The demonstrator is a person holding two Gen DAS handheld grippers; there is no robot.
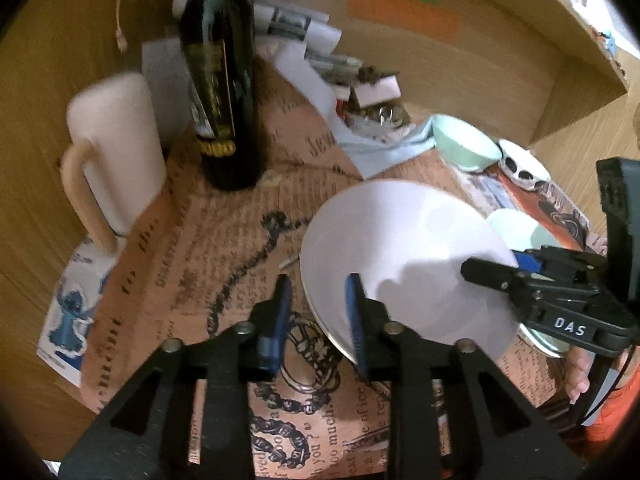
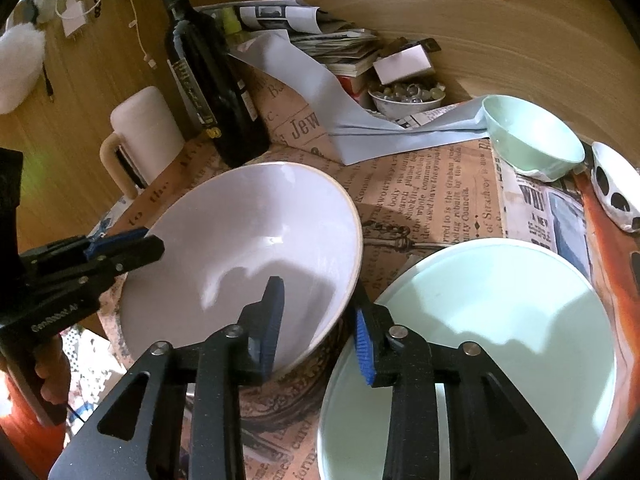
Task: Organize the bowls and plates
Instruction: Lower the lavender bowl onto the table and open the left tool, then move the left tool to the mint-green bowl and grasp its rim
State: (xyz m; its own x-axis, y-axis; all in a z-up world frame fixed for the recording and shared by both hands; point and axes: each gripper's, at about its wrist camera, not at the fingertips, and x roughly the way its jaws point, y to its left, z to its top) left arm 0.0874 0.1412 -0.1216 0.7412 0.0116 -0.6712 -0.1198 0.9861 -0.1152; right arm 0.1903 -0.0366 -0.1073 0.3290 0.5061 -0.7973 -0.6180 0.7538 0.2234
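Note:
A large white bowl point(image 1: 404, 256) point(image 2: 244, 248) stands on the newspaper-print table cover. My left gripper point(image 1: 320, 308) is open and straddles its left rim, one finger outside, one inside. My right gripper point(image 2: 320, 320) is open and straddles its right rim; it also shows in the left wrist view point(image 1: 492, 272). A pale green plate point(image 2: 480, 344) lies right of the bowl, under my right finger. A small green bowl point(image 2: 532, 140) point(image 1: 464, 144) and a black-spotted white dish point(image 2: 616, 188) point(image 1: 524, 164) sit at the back right.
A dark wine bottle point(image 2: 208, 76) point(image 1: 220, 80) and a white mug point(image 2: 140, 136) point(image 1: 112, 152) stand at the back left. Papers, a blue sheet point(image 2: 320, 88) and a small bowl of beads point(image 2: 404, 96) crowd the back by the wooden wall.

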